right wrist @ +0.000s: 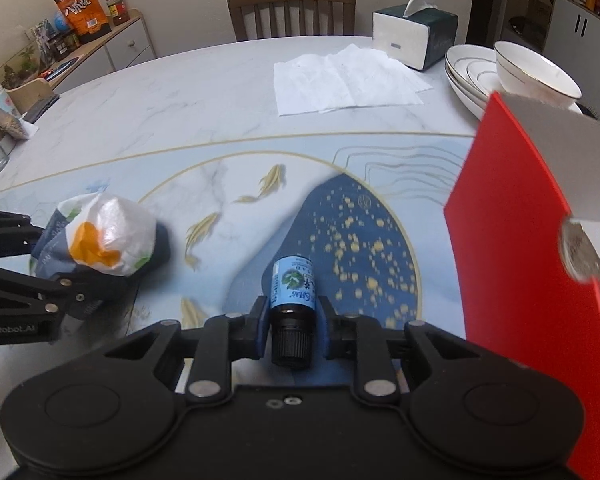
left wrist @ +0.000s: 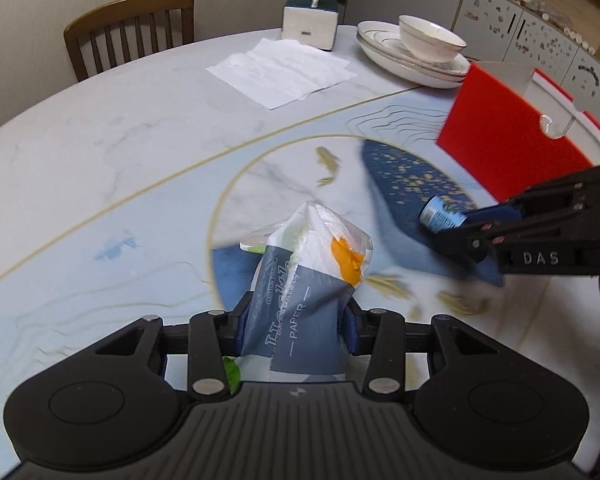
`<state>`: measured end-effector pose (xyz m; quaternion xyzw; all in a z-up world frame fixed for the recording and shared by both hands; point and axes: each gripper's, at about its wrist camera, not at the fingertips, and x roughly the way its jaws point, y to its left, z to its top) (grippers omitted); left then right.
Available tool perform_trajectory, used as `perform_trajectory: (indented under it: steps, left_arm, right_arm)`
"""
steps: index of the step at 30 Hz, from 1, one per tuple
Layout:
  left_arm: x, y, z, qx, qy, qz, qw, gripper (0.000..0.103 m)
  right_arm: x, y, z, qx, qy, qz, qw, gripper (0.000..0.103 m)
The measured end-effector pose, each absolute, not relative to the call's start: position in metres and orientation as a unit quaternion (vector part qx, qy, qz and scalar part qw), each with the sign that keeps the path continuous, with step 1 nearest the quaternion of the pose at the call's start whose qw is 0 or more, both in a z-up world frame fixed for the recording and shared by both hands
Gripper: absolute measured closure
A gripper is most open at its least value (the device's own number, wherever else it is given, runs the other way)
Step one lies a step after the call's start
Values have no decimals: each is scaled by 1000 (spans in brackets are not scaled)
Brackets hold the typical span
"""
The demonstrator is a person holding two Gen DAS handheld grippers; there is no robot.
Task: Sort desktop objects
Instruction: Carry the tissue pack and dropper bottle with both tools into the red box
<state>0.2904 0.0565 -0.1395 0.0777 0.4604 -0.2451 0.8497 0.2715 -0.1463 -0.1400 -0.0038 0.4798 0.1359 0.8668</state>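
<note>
My left gripper is shut on a grey and white tissue pack with an orange patch, held above the table. The pack also shows in the right wrist view, with the left gripper at the far left. My right gripper is shut on a small dark bottle with a blue label and black cap. In the left wrist view the bottle pokes out of the right gripper at the right. A red box with a white inside stands open at the right.
The round marble table has a blue and gold fish pattern. At the back lie flat paper sheets, a tissue box and stacked plates with a bowl. A wooden chair stands behind. A sideboard with snacks is far left.
</note>
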Motion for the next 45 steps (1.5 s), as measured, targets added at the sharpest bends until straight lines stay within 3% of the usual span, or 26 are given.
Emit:
perform_trajectory:
  steps: [22, 45]
  left_arm:
    - [237, -4, -80, 15, 435, -250, 865, 62]
    - [227, -118, -42, 49, 391, -302, 868, 62]
  right_arm:
    - [215, -206, -70, 44, 432, 167, 885, 80]
    - [205, -308, -41, 69, 389, 129, 909, 80]
